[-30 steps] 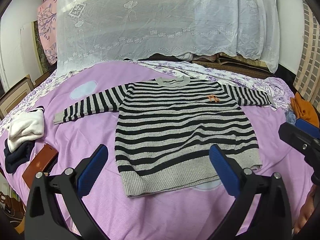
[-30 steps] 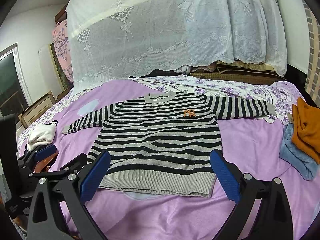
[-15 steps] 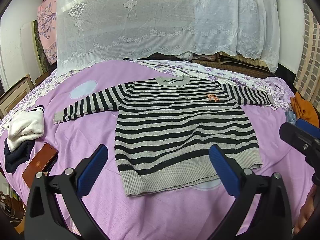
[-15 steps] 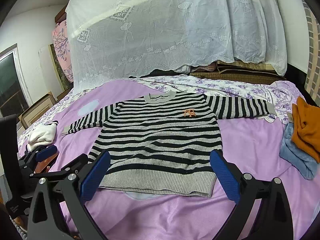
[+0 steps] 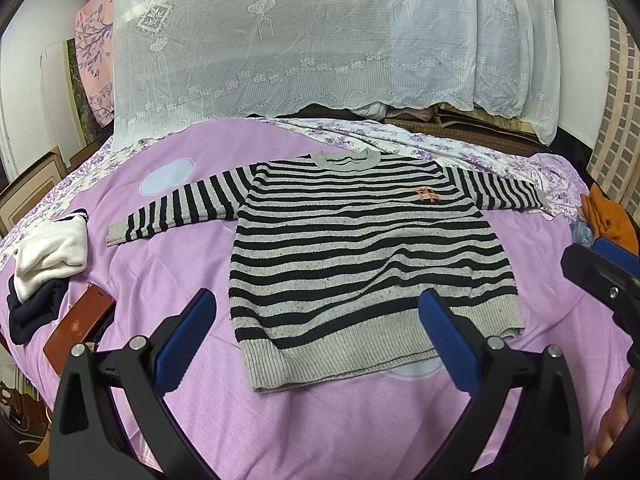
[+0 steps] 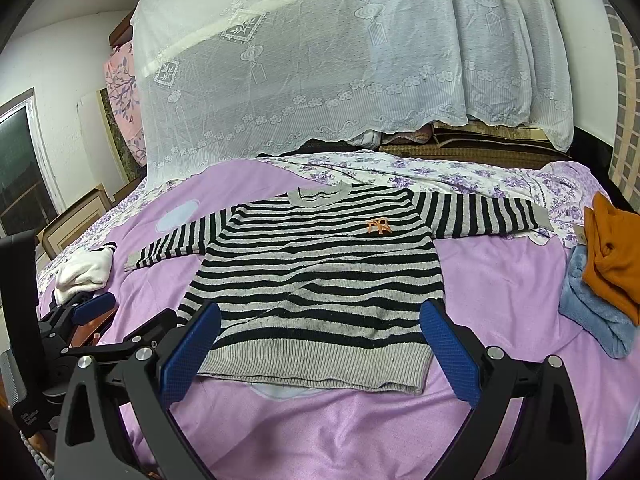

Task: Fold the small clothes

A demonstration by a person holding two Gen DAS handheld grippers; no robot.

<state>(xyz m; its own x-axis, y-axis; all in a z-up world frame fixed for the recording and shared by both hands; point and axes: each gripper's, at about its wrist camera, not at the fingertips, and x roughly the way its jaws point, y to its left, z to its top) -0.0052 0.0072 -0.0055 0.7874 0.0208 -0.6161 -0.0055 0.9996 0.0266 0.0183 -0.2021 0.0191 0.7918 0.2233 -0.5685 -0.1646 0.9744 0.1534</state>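
A black-and-grey striped sweater (image 5: 360,248) (image 6: 320,276) lies flat, front up, on the purple bedspread (image 5: 320,412), both sleeves spread out sideways. A small orange logo (image 5: 427,194) marks its chest. My left gripper (image 5: 316,340) hovers open above the sweater's hem, nothing between its blue pads. My right gripper (image 6: 320,352) is open too, over the hem's near edge, and holds nothing. In the right wrist view the left gripper (image 6: 120,320) shows at the far left, beside the sweater's lower left corner.
White and dark garments (image 5: 44,264) and a brown wallet-like case (image 5: 78,322) lie at the bed's left edge. An orange garment (image 6: 616,252) on a blue fleece (image 6: 592,312) sits at the right. A lace-covered pile (image 5: 320,40) stands behind.
Almost nothing has moved. Both grippers stay open near the hem, with only a slight drift of the views.
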